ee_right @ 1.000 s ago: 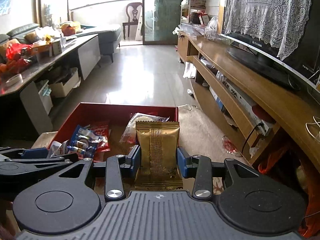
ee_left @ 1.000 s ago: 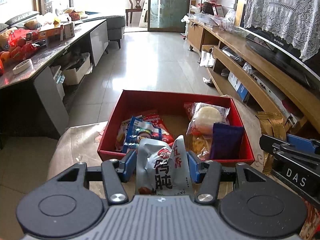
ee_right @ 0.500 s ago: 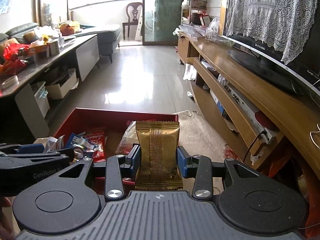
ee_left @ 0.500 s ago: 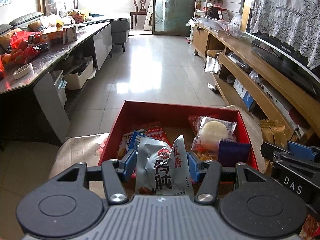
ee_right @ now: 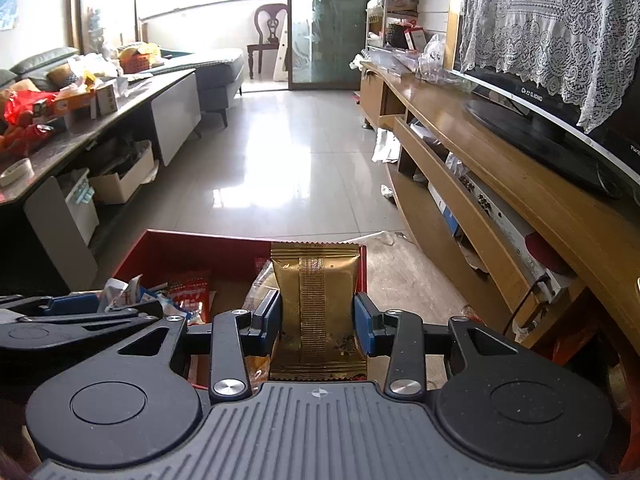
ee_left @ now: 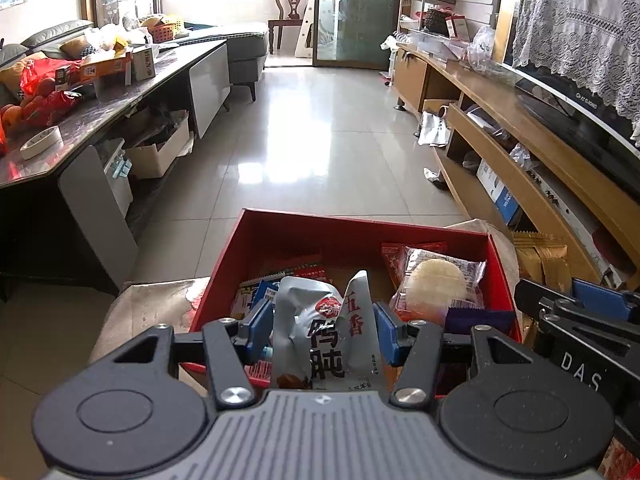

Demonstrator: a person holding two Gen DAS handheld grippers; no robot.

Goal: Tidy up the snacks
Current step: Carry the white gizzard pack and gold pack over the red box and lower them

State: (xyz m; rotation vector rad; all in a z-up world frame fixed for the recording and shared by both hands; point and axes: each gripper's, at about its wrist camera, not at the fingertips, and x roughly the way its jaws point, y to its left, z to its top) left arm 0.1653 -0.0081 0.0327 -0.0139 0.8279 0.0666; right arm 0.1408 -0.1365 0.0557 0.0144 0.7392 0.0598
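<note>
My left gripper (ee_left: 323,330) is shut on a silver snack packet (ee_left: 326,332) with red and black characters, held upright over the near side of a red box (ee_left: 360,236). Inside the box lie a clear-wrapped round cake (ee_left: 438,280), a purple packet (ee_left: 478,316) and blue and red packets (ee_left: 272,286). My right gripper (ee_right: 317,320) is shut on a gold foil packet (ee_right: 316,304), upright above the red box (ee_right: 192,250) and near its right wall. The left gripper (ee_right: 76,316) shows at the left of the right wrist view, and the right gripper (ee_left: 580,320) at the right of the left wrist view.
The box sits on a beige cloth-covered surface (ee_left: 152,300). A long dark table (ee_left: 100,100) with clutter runs along the left. A wooden TV cabinet (ee_right: 500,168) with a television (ee_right: 560,120) runs along the right. Tiled floor (ee_left: 320,140) stretches ahead to a chair (ee_left: 292,4).
Both grippers have moved back toward me with their packets. The red box now sits lower and closer in both views, partly hidden behind the fingers.
</note>
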